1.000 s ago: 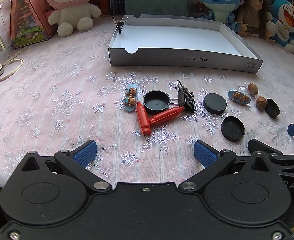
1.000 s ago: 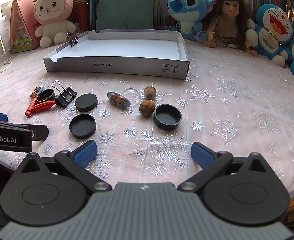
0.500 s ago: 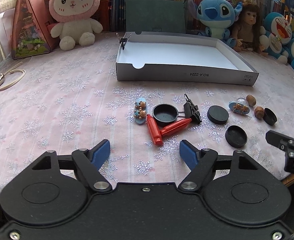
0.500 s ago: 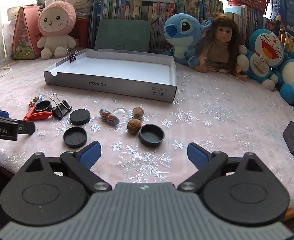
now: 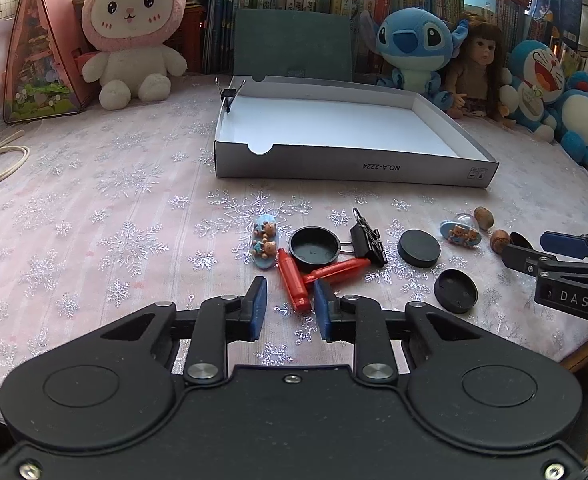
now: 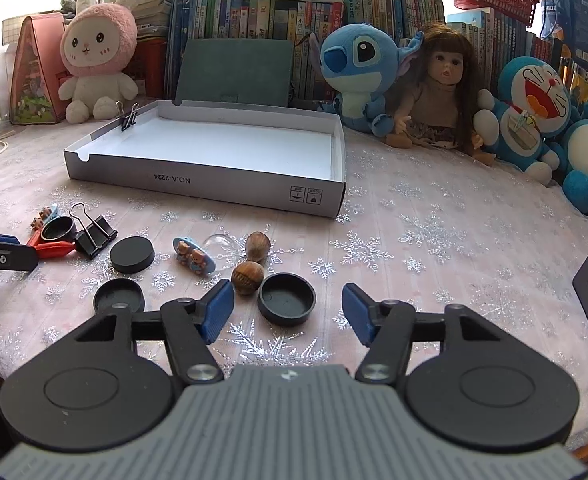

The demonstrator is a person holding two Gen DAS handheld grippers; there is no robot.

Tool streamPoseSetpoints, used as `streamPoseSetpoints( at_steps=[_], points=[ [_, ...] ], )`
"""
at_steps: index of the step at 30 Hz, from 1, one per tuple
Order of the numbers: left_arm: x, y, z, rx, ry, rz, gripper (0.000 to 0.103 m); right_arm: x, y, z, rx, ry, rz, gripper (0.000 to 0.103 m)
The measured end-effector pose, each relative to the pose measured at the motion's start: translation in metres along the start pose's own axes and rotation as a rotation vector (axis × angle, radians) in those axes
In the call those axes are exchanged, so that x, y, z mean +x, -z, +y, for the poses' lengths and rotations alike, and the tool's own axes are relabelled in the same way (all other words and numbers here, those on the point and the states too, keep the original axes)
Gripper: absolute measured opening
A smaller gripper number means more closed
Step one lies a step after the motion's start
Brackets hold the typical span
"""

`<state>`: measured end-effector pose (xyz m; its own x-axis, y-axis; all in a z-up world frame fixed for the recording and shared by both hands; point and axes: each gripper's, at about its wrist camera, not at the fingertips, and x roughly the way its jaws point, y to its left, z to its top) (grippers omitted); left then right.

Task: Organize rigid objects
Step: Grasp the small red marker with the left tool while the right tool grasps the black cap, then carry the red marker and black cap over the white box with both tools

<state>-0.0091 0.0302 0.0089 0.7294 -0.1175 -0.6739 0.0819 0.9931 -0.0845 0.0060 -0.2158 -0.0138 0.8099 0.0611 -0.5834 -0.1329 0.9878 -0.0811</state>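
Where "NO.A-2224" sits inverted on the box (image 5: 350,168), "DAS" on the wide right claw (image 6: 287,307); left claw (image 5: 289,304) narrow, empty.

black gripper bodies, blue fingers (image 5: 259,304), silver screws

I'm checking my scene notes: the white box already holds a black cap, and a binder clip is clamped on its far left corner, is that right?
Not quite: the white box holds nothing inside, as the right wrist view shows. The binder clip on its far left corner is right.
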Motion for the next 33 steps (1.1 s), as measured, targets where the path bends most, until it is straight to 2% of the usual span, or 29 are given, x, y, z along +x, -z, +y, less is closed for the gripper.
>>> streamPoseSetpoints(
  at_steps=[5, 6, 9, 16, 23, 26, 33],
  points=[
    [0.006, -0.004, 0.004, -0.022, -0.007, -0.005, 0.014, 0.004, 0.002, -0.002, 0.009, -0.01, 0.018, 0.051],
    [0.007, -0.004, 0.005, -0.021, -0.011, -0.004, 0.01, 0.003, 0.002, -0.002, 0.01, -0.014, 0.019, 0.048],
    [0.005, -0.004, 0.004, -0.013, -0.014, -0.01, 0.009, 0.002, 0.001, -0.002, 0.011, -0.015, 0.018, 0.039],
    [-0.001, -0.003, 0.002, 0.004, -0.021, -0.025, 0.009, -0.004, 0.0, -0.003, 0.01, -0.027, 0.013, 0.038],
    [-0.014, -0.017, 0.004, -0.003, 0.046, -0.046, 0.009, -0.015, -0.015, -0.006, 0.02, -0.045, -0.022, 0.038],
    [-0.015, -0.037, 0.007, -0.014, 0.081, -0.045, 0.009, -0.016, -0.03, -0.01, 0.045, -0.064, -0.037, 0.038],
    [-0.013, -0.091, 0.005, -0.01, 0.112, -0.081, 0.009, -0.003, -0.076, -0.016, 0.062, -0.114, -0.029, 0.038]
  ],
)
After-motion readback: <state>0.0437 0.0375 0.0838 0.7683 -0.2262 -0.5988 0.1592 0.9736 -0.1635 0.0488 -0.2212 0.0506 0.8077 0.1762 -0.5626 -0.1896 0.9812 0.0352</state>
